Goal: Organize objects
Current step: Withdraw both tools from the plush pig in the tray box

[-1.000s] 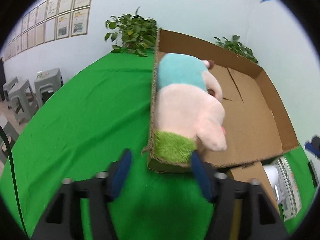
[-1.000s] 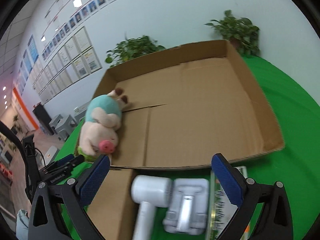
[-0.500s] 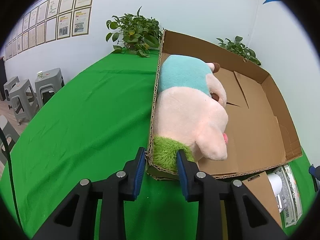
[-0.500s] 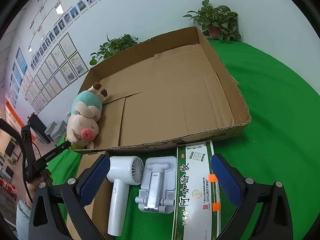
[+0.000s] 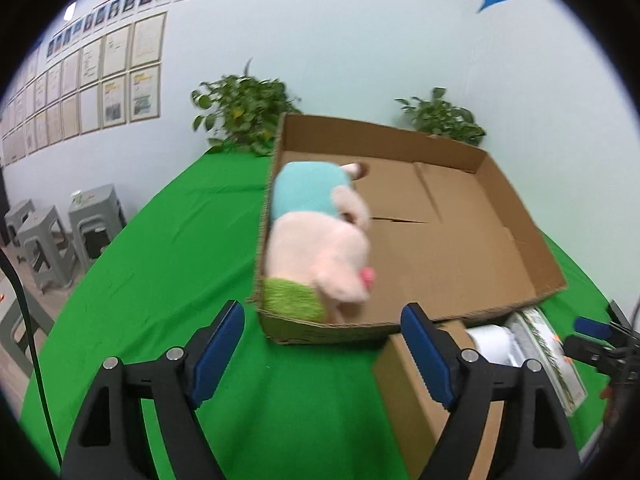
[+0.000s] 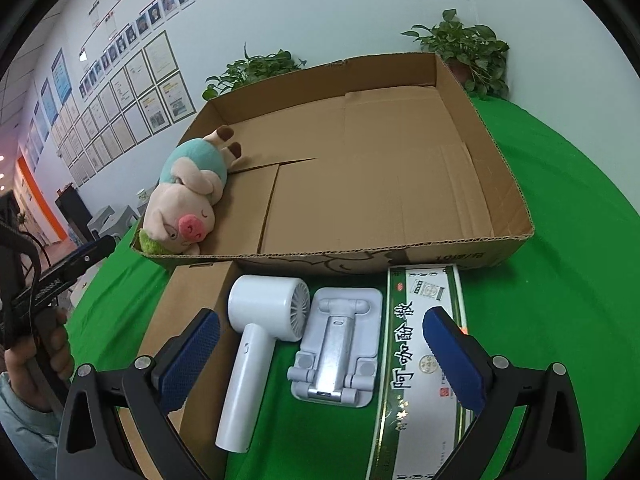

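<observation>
Plush pig point(image 5: 320, 240) lies inside the open cardboard box point(image 5: 500, 216), against its left wall, green end in the near corner; judged as stowed, since nothing grips it. The left tongs point(image 5: 322, 344) have just been opening and stand wide and empty, short of the box's near wall, with only green worktop point(image 5: 160, 260) between the pads. The right tongs point(image 6: 322, 354) are likewise spread wide and hold nothing, hovering over a white hair dryer point(image 6: 260, 332) and a grey folding stand point(image 6: 338, 354), probably the next things to pick. Only the right view shows these in full, with the printed green-and-white carton point(image 6: 424, 360) and small brown box point(image 6: 188, 312) beside them. The left view shows merely their edges.
</observation>
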Demonstrator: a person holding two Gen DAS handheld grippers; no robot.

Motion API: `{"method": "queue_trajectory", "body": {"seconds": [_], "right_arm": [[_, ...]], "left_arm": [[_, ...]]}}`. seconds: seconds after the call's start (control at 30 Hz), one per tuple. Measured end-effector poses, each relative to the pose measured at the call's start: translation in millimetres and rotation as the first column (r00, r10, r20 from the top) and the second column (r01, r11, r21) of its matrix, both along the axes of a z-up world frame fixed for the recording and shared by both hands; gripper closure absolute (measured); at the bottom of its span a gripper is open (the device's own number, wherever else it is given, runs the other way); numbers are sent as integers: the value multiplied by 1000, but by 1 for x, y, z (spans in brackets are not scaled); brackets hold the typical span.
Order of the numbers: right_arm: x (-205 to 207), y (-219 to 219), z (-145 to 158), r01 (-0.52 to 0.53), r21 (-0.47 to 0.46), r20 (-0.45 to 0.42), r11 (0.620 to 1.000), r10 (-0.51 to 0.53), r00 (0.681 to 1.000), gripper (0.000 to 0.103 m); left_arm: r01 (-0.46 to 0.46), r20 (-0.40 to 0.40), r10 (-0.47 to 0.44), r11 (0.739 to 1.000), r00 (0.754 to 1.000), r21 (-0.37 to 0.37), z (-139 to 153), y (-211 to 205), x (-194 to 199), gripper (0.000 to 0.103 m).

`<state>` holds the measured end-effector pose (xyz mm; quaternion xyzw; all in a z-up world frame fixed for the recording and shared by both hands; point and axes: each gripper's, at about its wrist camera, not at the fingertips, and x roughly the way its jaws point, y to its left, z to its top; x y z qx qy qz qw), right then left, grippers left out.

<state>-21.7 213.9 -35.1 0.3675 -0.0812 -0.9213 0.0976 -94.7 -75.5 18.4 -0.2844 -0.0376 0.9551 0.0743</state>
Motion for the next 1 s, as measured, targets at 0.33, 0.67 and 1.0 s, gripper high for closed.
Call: {"method": "queue_trajectory", "body": {"seconds": [0.33,0.67,1.0], "right_arm": [[7,-11,0,-60,17,-10,998,60,998,1],[50,-51,13,-229,24,-42,973,230,972,1],[130,-109,20,-565,84,-145,821,571,808,1]], "left_arm": [[82,29,-83,996,996,33,-1,20,12,22],[72,-12,-72,997,997,2,36,22,44,22],[109,60,-110,994,992,21,26,22,60,22]]}}
